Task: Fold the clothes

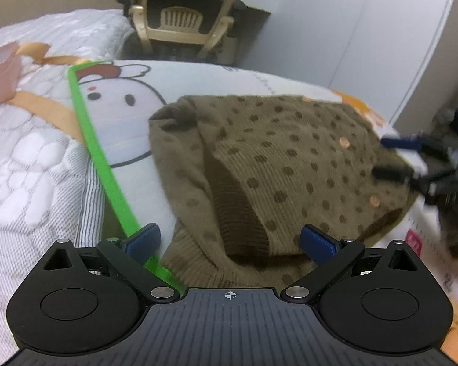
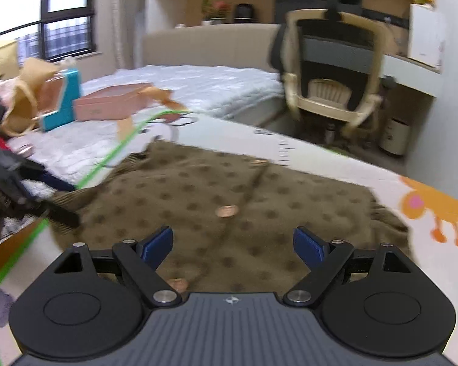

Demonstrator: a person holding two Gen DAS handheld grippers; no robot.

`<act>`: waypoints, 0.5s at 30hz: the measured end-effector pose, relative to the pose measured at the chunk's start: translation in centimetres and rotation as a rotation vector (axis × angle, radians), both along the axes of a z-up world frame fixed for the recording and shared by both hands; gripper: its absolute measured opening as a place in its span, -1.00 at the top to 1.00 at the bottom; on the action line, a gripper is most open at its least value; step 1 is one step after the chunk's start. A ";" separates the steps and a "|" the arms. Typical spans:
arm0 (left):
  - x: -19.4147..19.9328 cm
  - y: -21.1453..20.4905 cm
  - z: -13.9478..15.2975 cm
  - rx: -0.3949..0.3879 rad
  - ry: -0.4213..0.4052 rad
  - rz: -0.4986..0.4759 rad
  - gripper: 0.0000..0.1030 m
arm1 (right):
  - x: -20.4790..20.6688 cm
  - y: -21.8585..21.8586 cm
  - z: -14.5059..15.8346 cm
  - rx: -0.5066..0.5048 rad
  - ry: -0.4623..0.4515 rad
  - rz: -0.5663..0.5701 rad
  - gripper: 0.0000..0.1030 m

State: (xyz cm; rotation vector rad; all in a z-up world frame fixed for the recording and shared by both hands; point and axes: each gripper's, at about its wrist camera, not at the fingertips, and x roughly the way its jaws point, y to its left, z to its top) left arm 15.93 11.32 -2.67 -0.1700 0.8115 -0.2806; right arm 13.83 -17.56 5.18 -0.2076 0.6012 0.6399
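While both grippers are hovering with nothing held, scene is reading as follows:

Bed: white quilted mattress is lying behind the mat, beige headboard at back.

Play mat: white cartoon-print mat with green border is covering the work surface; orange animal print is showing at its right edge in right wrist view.

Chair: cream-framed chair with dark back is standing beyond the mat's far edge, beside a desk.

Cardigan: olive-brown polka-dot knit cardigan is lying flat on the mat, copper-coloured buttons showing, darker ribbed trim running along the folded edge; one sleeve is lying folded over the body on the left in left wrist view. In right wrist view it is spreading across the mat centre, button line running away from the camera.

Left gripper: left gripper is hanging just over the cardigan's near hem, blue pads spread wide, holding nothing.

Right gripper: right gripper is hanging over the cardigan's near edge, pads spread wide, empty; it is also showing blurred at the cardigan's right side in left wrist view.

Pink box: flat pink box with tan ribbon is sitting on the bed, near a teal box.

Bin: small cream bin is standing on the floor by the chair.
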 end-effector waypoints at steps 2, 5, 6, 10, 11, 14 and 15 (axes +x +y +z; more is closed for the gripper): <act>0.1 0.4 0.0 -0.038 -0.006 0.021 -0.96 | 0.1 0.9 -1.6 -0.055 0.058 0.008 -0.68; 0.2 0.5 -0.1 -0.093 0.006 0.025 -0.88 | -0.3 1.2 -2.3 -0.091 0.061 0.015 -0.69; 0.1 0.4 -0.2 -0.094 0.010 0.018 -0.68 | -0.3 1.1 -2.0 -0.099 0.063 0.021 -0.69; -1.0 0.7 -0.1 -0.101 0.023 0.002 -0.15 | -0.6 0.6 -1.2 -0.127 0.038 0.021 -0.69; -1.4 0.8 0.0 -0.104 0.025 -0.002 -0.08 | -0.6 0.5 -1.0 -0.129 0.027 0.017 -0.69; -2.4 1.2 0.3 -0.111 0.033 -0.012 0.42 | -0.3 0.3 -0.4 -0.115 0.007 -0.004 -0.69; -2.8 1.3 0.4 -0.113 0.036 -0.015 0.55 | -0.1 0.3 -0.2 -0.111 -0.001 -0.011 -0.69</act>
